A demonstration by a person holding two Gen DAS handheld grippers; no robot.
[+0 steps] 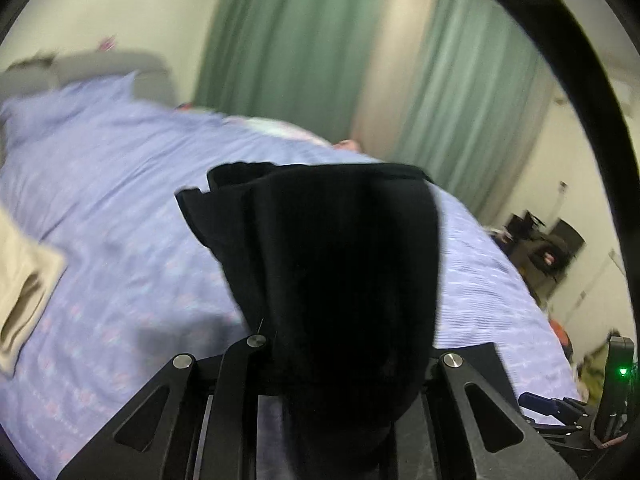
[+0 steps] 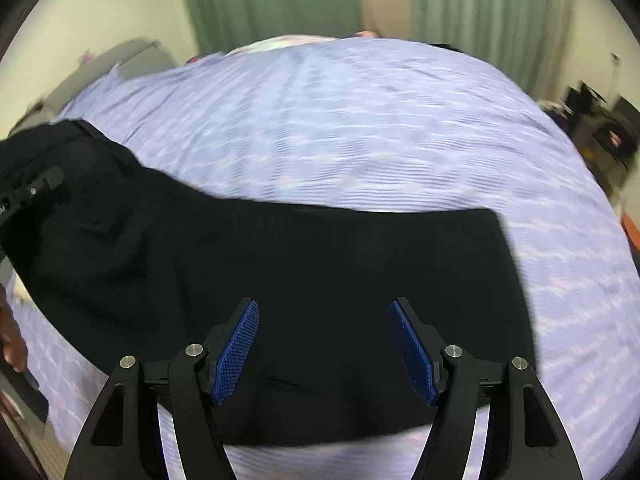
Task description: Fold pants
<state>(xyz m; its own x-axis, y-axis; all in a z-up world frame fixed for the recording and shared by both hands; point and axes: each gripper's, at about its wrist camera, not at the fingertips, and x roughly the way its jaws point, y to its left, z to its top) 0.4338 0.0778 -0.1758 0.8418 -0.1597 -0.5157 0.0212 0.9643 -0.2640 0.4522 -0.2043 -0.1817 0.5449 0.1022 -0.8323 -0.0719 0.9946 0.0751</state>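
Observation:
Black pants (image 2: 304, 280) lie partly spread on the purple bedspread (image 2: 360, 128). In the left wrist view my left gripper (image 1: 340, 360) is shut on a bunched end of the pants (image 1: 332, 248), which drapes over its fingers and hides the pads; that end is lifted above the bed. In the right wrist view my right gripper (image 2: 324, 344) is open, its blue pads (image 2: 238, 352) spread just above the flat part of the pants, holding nothing. The left gripper (image 2: 32, 192) shows at the far left of that view, in the raised cloth.
A beige folded cloth (image 1: 24, 280) lies on the bed at the left. Green curtains (image 1: 288, 40) hang behind the bed. Dark cluttered objects (image 1: 544, 248) stand by the wall on the right. The right gripper's tip (image 1: 560, 408) shows at lower right.

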